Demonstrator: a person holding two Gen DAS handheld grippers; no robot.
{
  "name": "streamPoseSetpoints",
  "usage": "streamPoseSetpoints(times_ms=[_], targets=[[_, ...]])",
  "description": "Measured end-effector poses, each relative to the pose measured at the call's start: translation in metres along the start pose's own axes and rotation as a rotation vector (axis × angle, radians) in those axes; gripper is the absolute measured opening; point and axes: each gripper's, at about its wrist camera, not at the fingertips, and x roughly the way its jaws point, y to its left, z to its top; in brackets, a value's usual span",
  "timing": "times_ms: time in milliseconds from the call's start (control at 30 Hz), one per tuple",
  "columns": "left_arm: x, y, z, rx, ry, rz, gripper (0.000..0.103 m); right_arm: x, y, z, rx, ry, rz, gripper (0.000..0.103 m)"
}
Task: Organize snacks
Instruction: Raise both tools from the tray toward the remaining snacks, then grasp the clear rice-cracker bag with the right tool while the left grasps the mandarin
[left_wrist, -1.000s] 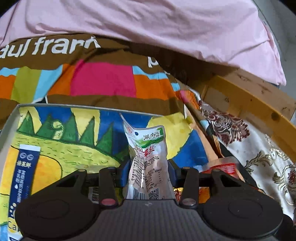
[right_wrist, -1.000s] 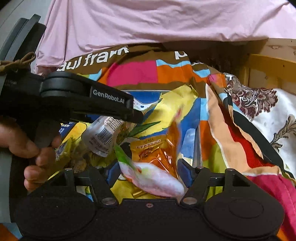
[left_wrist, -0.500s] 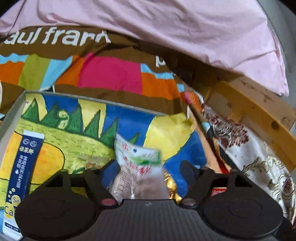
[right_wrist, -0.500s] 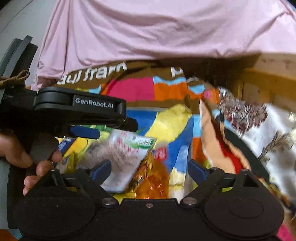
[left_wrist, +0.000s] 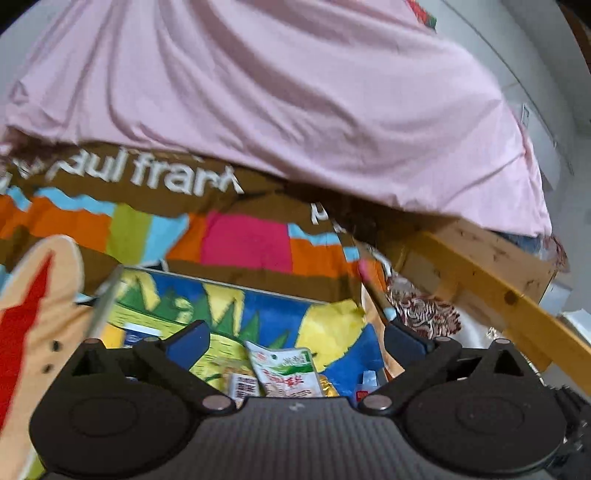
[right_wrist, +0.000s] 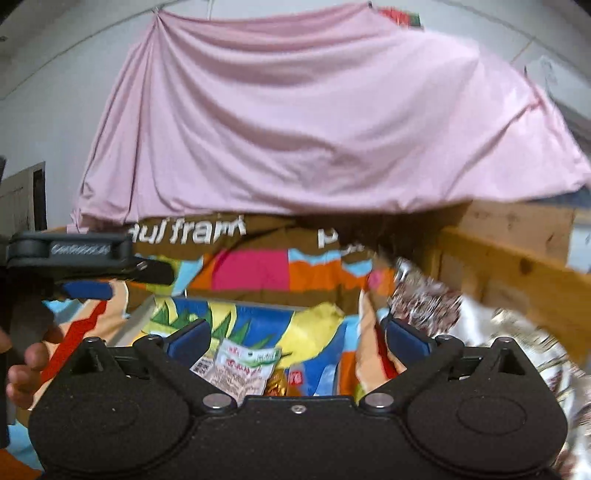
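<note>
Down in the painted box (left_wrist: 332, 325) several snack packets (left_wrist: 286, 373) already lie; both grippers (left_wrist: 293, 339) (right_wrist: 295, 339) are opening, nothing held; what's left is probably blurred out.

A home bedroom: a patchwork quilt (left_wrist: 243, 243), a draped pink sheet (right_wrist: 314, 122) and a wooden bed frame (left_wrist: 491, 284).

Wall: pale grey wall (right_wrist: 55, 92) ahead of me.
Drape: a pink sheet (right_wrist: 314, 122) hangs across it.
Bedding: colourful patchwork blanket (left_wrist: 243, 243) lettered in white, floral satin cloth (right_wrist: 480, 325) to its right.
Furniture: knotty wooden frame (left_wrist: 491, 280) at right.
</note>
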Motion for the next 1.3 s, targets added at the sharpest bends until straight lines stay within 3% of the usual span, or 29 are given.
streamPoseSetpoints(times_ms=[400,700,933,1300], targets=[[-0.121,0.011,-0.026,0.017,-0.099,0.025,0.103,-0.112,0.036,-0.007,-0.050,-0.077,0.015,0.102],[-0.189,0.017,-0.063,0.037,-0.112,0.040,0.103,-0.169,0.060,-0.031,-0.080,-0.025,0.015,0.102],[-0.222,0.021,-0.092,0.079,-0.074,0.063,0.103,-0.188,0.076,-0.041,-0.140,0.003,0.002,0.102],[-0.233,0.035,-0.122,0.070,0.042,0.102,0.103,-0.168,0.082,-0.056,-0.201,0.167,-0.037,0.102]])
